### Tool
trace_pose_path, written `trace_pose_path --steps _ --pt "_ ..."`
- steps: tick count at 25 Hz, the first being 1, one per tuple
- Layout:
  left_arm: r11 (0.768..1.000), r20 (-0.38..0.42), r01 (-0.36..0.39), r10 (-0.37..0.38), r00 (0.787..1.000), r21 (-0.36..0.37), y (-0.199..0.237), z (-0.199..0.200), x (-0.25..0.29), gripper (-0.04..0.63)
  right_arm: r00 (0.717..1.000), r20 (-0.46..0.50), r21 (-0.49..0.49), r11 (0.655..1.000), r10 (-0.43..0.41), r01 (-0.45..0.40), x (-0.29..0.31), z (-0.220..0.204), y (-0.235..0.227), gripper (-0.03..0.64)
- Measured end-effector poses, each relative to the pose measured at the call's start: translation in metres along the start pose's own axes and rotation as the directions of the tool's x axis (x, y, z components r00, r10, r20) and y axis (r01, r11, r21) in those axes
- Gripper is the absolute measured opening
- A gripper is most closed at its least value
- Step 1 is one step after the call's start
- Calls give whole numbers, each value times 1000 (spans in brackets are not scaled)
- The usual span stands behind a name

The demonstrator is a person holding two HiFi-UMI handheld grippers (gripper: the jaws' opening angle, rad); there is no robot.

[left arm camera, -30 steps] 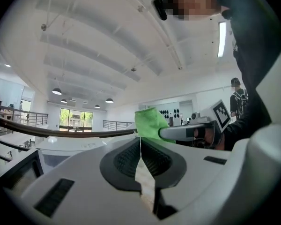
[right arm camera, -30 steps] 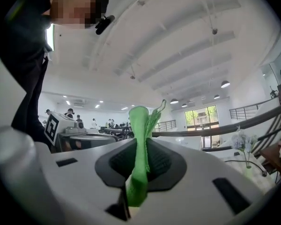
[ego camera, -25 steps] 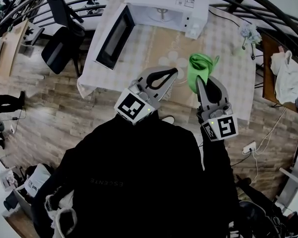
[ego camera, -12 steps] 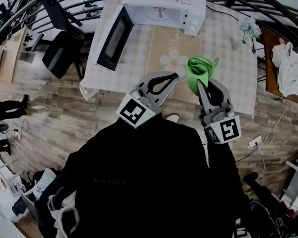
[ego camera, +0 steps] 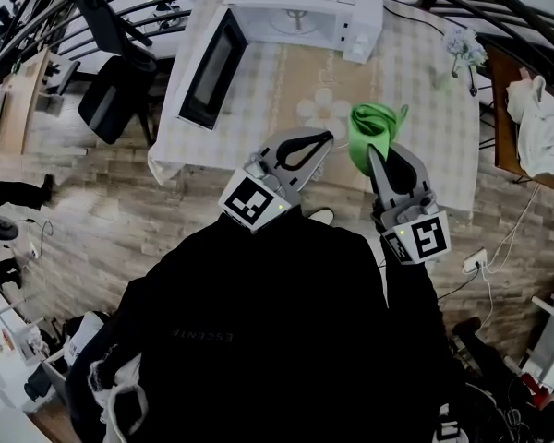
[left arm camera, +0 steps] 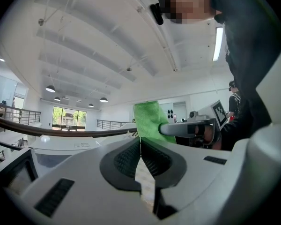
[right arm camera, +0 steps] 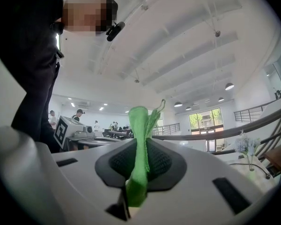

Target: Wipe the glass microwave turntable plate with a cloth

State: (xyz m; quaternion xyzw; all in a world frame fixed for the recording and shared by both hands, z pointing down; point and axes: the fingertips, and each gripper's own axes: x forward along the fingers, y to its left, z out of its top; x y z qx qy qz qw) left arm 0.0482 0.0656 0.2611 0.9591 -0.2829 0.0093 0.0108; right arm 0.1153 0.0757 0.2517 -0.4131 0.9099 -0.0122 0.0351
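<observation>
The white microwave (ego camera: 300,12) stands at the far end of the checked table (ego camera: 425,81), its door (ego camera: 210,70) swung open to the left. No glass plate can be told apart; a pale flower shape (ego camera: 323,109) shows on the table runner. My right gripper (ego camera: 369,149) is shut on a green cloth (ego camera: 371,123) that hangs above the table's near part. In the right gripper view the cloth (right arm camera: 140,121) stands pinched between the jaws of the right gripper (right arm camera: 141,149). My left gripper (ego camera: 326,138) is shut and empty, just left of the cloth (left arm camera: 150,118). In its own view the left gripper (left arm camera: 140,142) has its jaws closed together.
A small vase of flowers (ego camera: 463,58) stands at the table's far right. A black chair (ego camera: 111,95) sits left of the table, and a white bag (ego camera: 535,137) on a wooden surface lies to the right. A power strip (ego camera: 475,264) rests on the floor.
Both grippers keep nearly the same pose above the table's near edge, the right still holding the cloth. Only the view has shifted slightly.
</observation>
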Motion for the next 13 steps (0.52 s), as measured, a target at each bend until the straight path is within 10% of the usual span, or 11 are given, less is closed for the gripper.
trace_pose_path --steps 13 --pt "1000 -3 6 -6 1000 0 2 0 7 21 1000 -12 15 1000 -13 13 -1 -6 -4 52"
